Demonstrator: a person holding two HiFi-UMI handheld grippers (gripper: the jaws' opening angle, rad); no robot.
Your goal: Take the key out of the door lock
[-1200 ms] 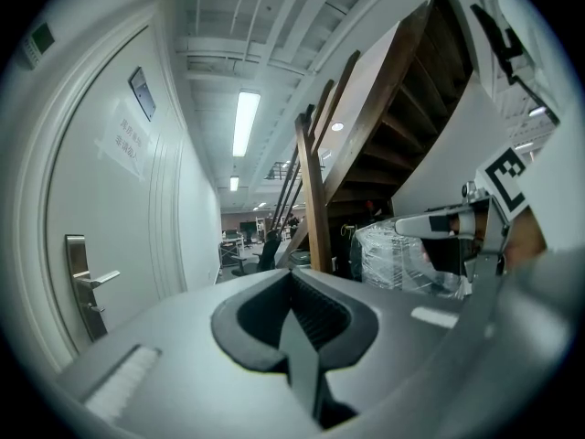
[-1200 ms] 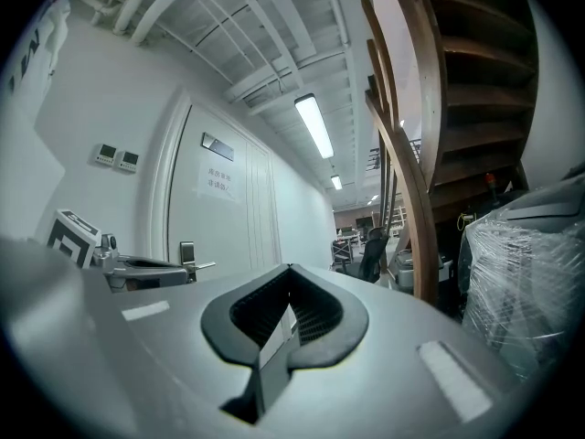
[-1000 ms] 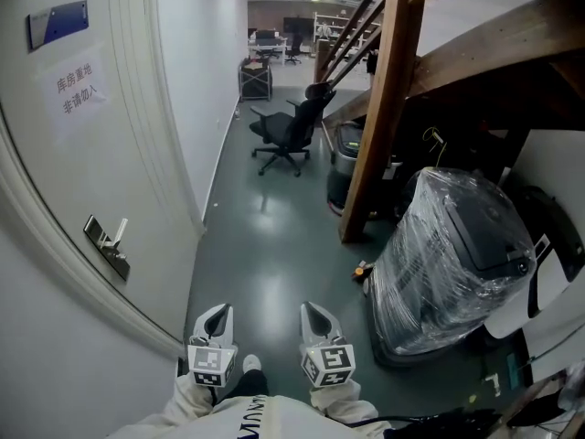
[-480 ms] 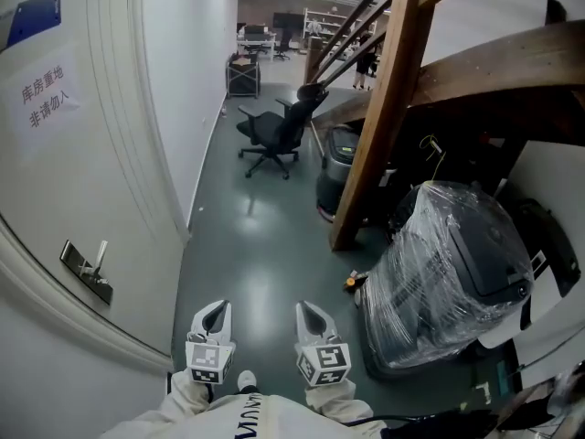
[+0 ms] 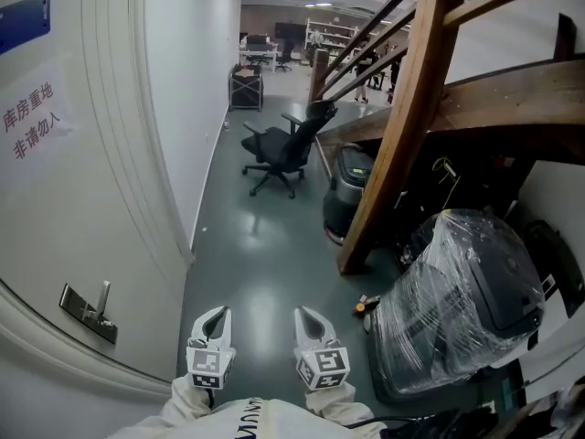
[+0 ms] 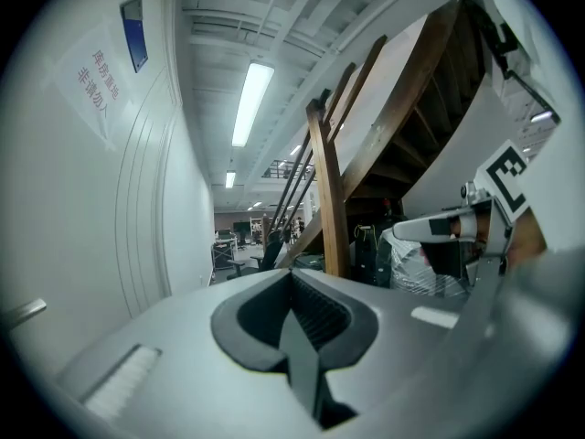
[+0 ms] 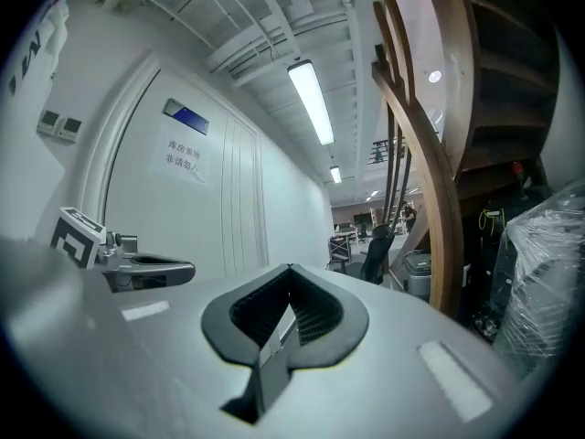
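The key itself is too small to make out. The lock it belongs to sits in a dark metal lock plate on the white panelled door, at the lower left of the head view. A silver lever handle on that plate lies along the door face, its long axis pointing toward the far end of the corridor. Which way the key points cannot be told. In the left gripper view the lever shows only as a silver bar at the far left edge.

Higher on the door are a paper notice with red characters and a blue rectangular sign.

The left gripper and the right gripper are held side by side low in the frame. Both point down the corridor rather than at the door, and the lock plate is off to the left of the left gripper, apart from it. Both have their jaws pressed together with nothing between them.

The glossy dark green floor runs ahead to a black swivel office chair. To the right stand a slanted brown wooden stair post and a dark machine wrapped in clear plastic film.
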